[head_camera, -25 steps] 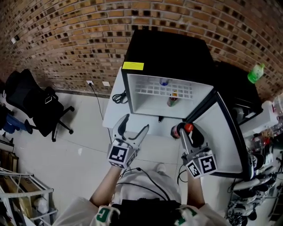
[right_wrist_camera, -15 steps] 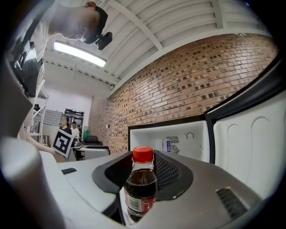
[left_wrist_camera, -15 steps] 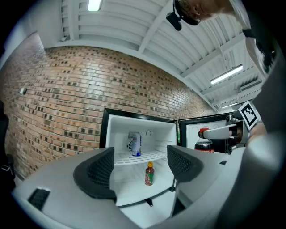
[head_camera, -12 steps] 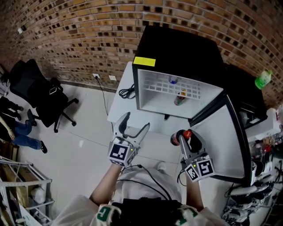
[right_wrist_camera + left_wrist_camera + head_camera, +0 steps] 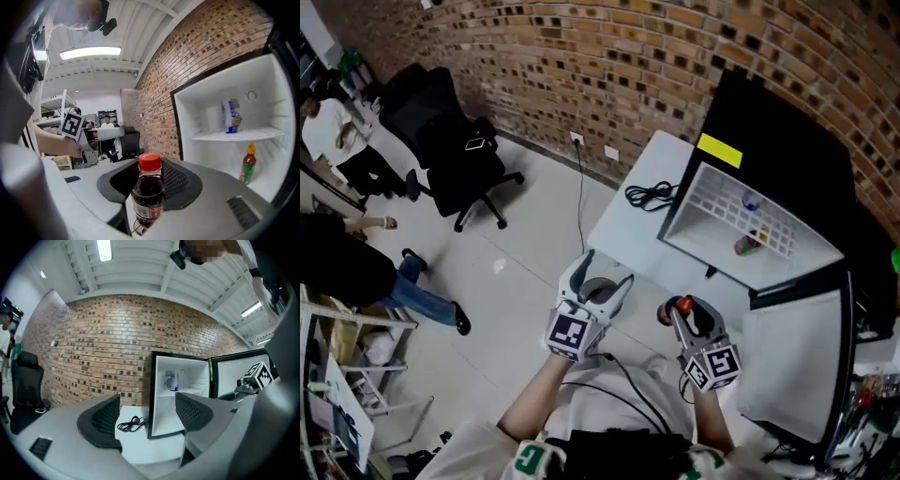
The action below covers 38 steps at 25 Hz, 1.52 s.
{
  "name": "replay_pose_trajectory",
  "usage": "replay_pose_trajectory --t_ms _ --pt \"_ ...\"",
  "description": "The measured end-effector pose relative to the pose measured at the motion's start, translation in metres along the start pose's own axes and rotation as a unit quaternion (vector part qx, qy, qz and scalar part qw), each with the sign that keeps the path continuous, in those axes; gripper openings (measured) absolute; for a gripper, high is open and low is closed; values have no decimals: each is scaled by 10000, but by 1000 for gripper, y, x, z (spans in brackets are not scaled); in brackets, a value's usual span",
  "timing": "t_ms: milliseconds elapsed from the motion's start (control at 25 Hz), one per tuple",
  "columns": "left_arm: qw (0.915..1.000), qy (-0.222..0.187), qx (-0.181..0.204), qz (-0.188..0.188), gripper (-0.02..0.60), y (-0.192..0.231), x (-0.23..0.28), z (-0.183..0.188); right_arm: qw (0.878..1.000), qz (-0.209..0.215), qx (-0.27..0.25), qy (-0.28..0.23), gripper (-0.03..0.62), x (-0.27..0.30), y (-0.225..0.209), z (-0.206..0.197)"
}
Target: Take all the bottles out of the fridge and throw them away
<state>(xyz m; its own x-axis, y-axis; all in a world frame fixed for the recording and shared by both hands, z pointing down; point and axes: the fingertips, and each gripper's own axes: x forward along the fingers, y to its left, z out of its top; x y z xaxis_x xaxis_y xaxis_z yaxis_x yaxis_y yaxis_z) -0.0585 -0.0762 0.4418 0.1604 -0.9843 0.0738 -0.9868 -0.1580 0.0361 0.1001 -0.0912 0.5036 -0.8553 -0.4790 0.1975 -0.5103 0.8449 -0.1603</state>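
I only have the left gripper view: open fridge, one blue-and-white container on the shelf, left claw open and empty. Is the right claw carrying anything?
Observer: Yes. The right claw is shut on a dark soda bottle with a red cap.
Operator: Anything else in the fridge that my claw's fingers block?
Observer: A red sauce bottle with a yellow tip stands below the shelf.
Operator: Who's nearby?
Observer: In the head view, a person in white and a person in dark clothes are off to the left, near the black office chair.
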Motion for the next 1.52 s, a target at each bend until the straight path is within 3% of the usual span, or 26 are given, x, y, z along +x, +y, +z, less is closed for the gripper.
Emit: replay_pose_trajectory --t_ms 280,400,680,880,1120,1320,1520 --pt "9974 314 -12 642 359 65 -50 -31 9921 1031 -63 705 166 82 55 -41" --pt "9943 382 -231 967 359 89 -69 -39 9843 1480 -200 940 166 115 81 -62" --pt "9889 557 -718 1172 359 118 -84 -101 9646 1924 -456 1747 166 177 115 -158" --pt "9884 868 -550 1121 359 145 -62 -193 9571 1928 -386 2126 166 237 102 -266" --pt "9754 1642 -1004 1074 359 145 -70 -344 9363 1607 -197 3116 164 264 89 -429" --pt "9618 2180 -1270 1062 359 154 -82 -444 9028 1357 -93 4080 160 287 79 -549" --pt "9548 2406 -1420 1018 359 156 -86 -480 8683 1446 -172 4741 160 291 74 -615"
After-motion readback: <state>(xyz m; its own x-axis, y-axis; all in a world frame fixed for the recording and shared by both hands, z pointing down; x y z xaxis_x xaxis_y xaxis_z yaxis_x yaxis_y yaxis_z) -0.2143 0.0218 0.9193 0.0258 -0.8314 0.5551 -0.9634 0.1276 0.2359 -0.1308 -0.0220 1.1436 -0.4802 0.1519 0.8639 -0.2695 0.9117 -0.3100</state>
